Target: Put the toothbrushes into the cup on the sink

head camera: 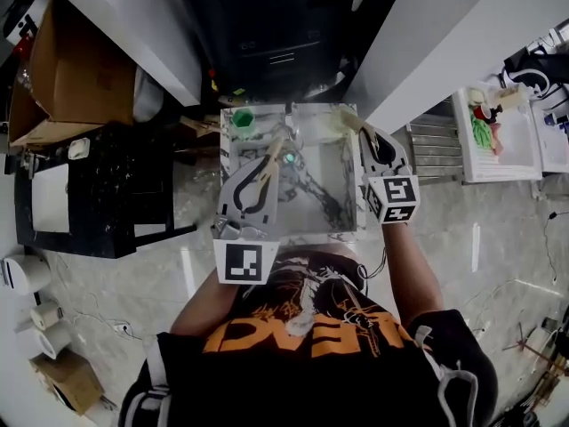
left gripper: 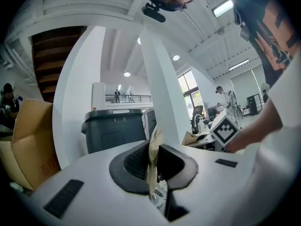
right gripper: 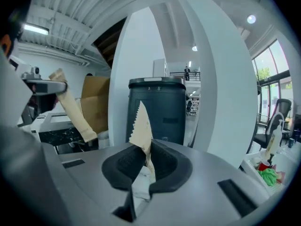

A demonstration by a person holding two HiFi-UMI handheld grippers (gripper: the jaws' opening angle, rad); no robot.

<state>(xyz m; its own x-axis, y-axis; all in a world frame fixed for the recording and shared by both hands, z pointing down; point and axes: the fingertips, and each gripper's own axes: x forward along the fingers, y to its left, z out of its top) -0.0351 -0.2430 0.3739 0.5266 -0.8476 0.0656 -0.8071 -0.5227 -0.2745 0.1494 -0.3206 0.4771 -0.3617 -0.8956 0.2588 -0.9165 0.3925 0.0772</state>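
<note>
A small green cup [head camera: 242,118] stands at the back left corner of the white marbled sink [head camera: 320,205]. My left gripper [head camera: 269,160] hovers over the sink's left half, shut on a toothbrush in a tan paper wrapper [head camera: 274,152]; the left gripper view shows that wrapper [left gripper: 153,157] pinched upright between the black pads. My right gripper [head camera: 359,128] is at the sink's back right, shut on a second paper-wrapped toothbrush [head camera: 348,120], whose serrated end [right gripper: 141,125] sticks up from the jaws. The brushes themselves are hidden inside the wrappers.
A dark bin [head camera: 284,25] stands just behind the sink between white pillars [head camera: 444,34]. A cardboard box [head camera: 67,69] and a black cart [head camera: 107,185] are to the left, and a table with papers [head camera: 498,132] to the right. Paper rolls [head camera: 36,318] lie on the floor.
</note>
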